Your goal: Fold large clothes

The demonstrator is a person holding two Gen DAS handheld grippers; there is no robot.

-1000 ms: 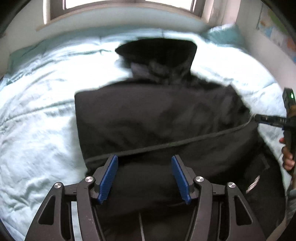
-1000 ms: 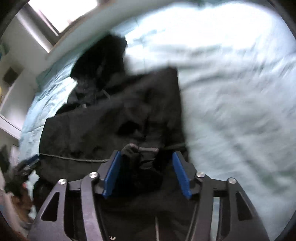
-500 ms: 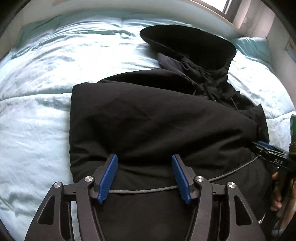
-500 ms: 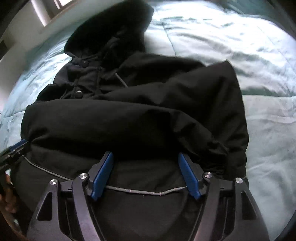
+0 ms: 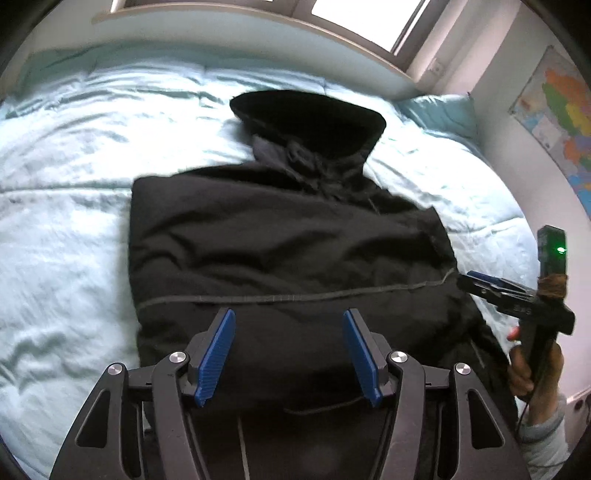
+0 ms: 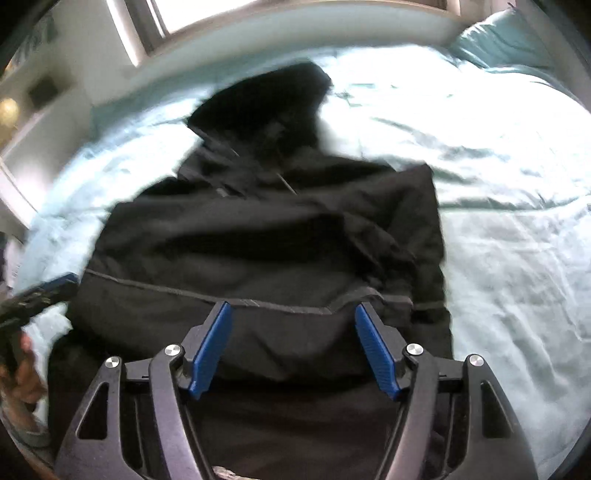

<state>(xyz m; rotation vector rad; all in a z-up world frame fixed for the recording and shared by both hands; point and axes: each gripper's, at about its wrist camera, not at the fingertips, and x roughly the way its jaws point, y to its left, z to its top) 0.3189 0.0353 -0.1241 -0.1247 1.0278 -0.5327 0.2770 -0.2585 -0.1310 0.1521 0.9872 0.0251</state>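
A black hooded jacket [image 5: 288, 236] lies flat on the pale blue duvet [image 5: 74, 184], with its hood [image 5: 306, 118] at the far end and its sleeves folded in over the body. A grey cord line [image 5: 295, 297] runs across its lower part. My left gripper [image 5: 288, 314] hovers open over the near hem, with only cloth below its blue pads. The right gripper [image 5: 476, 278] shows at the jacket's right edge, held by a hand. In the right wrist view the right gripper [image 6: 293, 306] stands open above the jacket [image 6: 258, 240], and the left gripper [image 6: 62, 282] sits at its left edge.
A blue pillow [image 5: 439, 110] lies at the far right corner of the bed, under a window sill [image 5: 332, 29]. A coloured map [image 5: 557, 107] hangs on the right wall. Shelves [image 6: 22, 110] stand past the bed's left side. Open duvet [image 6: 517, 184] spreads on both sides of the jacket.
The right gripper held a bunch of black cloth a second ago; it has let go and its jaws stand wider. Both grippers drew back toward the near hem.
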